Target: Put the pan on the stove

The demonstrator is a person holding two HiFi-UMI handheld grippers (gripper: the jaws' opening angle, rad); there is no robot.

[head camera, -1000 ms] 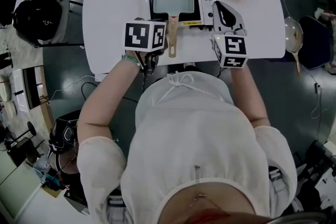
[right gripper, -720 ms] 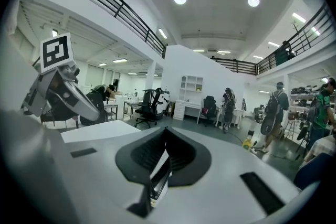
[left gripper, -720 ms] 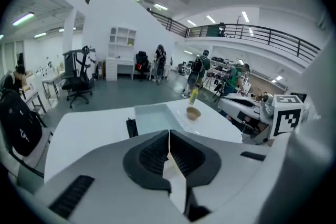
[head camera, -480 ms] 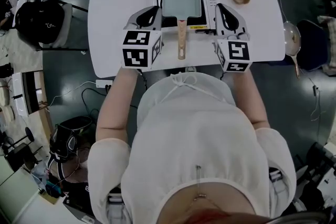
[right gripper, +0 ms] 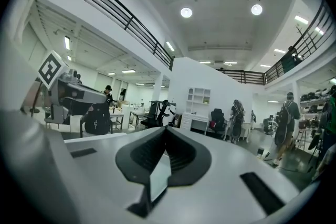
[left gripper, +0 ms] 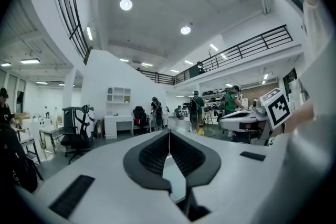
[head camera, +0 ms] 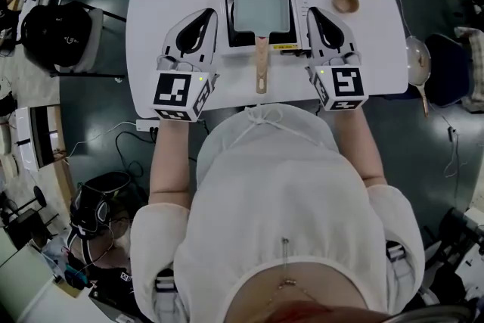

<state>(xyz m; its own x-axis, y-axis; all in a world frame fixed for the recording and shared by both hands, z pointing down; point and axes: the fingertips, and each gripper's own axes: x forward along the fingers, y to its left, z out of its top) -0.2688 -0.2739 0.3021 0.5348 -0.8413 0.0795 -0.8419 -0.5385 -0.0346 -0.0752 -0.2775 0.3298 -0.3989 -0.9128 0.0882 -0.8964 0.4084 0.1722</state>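
Now holding the left gripper [head camera: 201, 15] and right gripper [head camera: 313, 13] over the white table [head camera: 151, 4], jaws together and empty, just pulled off the wooden handle [head camera: 261, 64]. Leaving the rectangular grey metal pan [head camera: 262, 2] sitting on the black portable stove [head camera: 229, 38] beyond; seemingly finishing.

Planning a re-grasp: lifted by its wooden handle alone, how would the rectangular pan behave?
The pan looks rigid, so it should not flex. Its wide body sits well beyond the slim handle, so it would likely dip forward. The narrow handle may also twist when gripped.
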